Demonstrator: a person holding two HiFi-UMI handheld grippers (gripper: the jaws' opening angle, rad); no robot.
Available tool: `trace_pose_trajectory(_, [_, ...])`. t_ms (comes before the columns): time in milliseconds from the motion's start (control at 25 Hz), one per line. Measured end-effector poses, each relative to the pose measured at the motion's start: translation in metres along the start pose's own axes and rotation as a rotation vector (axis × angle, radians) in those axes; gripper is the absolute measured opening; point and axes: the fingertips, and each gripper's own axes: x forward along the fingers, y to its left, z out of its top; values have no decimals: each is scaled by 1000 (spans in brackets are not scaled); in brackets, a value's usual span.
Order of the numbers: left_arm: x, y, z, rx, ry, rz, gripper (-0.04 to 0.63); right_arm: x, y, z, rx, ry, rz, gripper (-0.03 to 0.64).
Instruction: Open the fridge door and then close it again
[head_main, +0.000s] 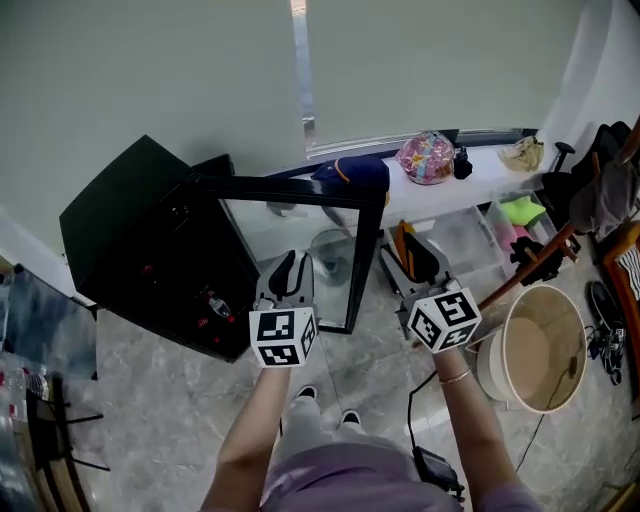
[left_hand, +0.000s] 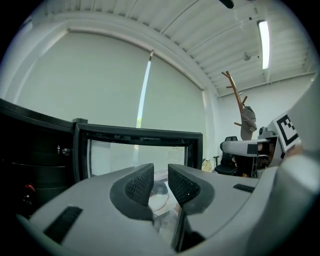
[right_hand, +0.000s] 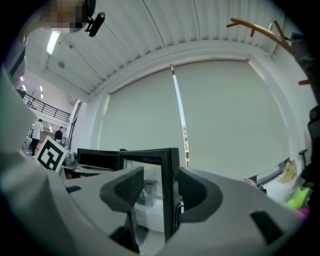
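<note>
Fridge door hangs open, its free edge between the parted, unclamped jaws of the right gripper, plain only in that gripper's view; left gripper, barely ajar, holds nothing.

Head view: from high above, steeply down onto the open fridge door. Left gripper view: level, close, facing the door's glass broadside. Right gripper view: level, very close, at its free edge. Shared throughout: that door.

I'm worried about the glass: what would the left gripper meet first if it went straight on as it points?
Probably the glass pane of the open fridge door, straight ahead of the left gripper; the gap to it is unclear.
</note>
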Motion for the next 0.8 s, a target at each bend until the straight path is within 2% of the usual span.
trace_pose_trajectory(160, [-26, -8, -2, 9, -1, 29, 96, -16, 3, -3, 9, 15, 13, 247])
trace_pose_trajectory(480, [-58, -14, -4, 4, -1, 44, 204, -32, 6, -4, 14, 27, 29, 302])
trace_pose_trajectory(800, [-69, 1, -3, -29, -7, 67, 291, -19, -1, -4, 25, 52, 37, 355])
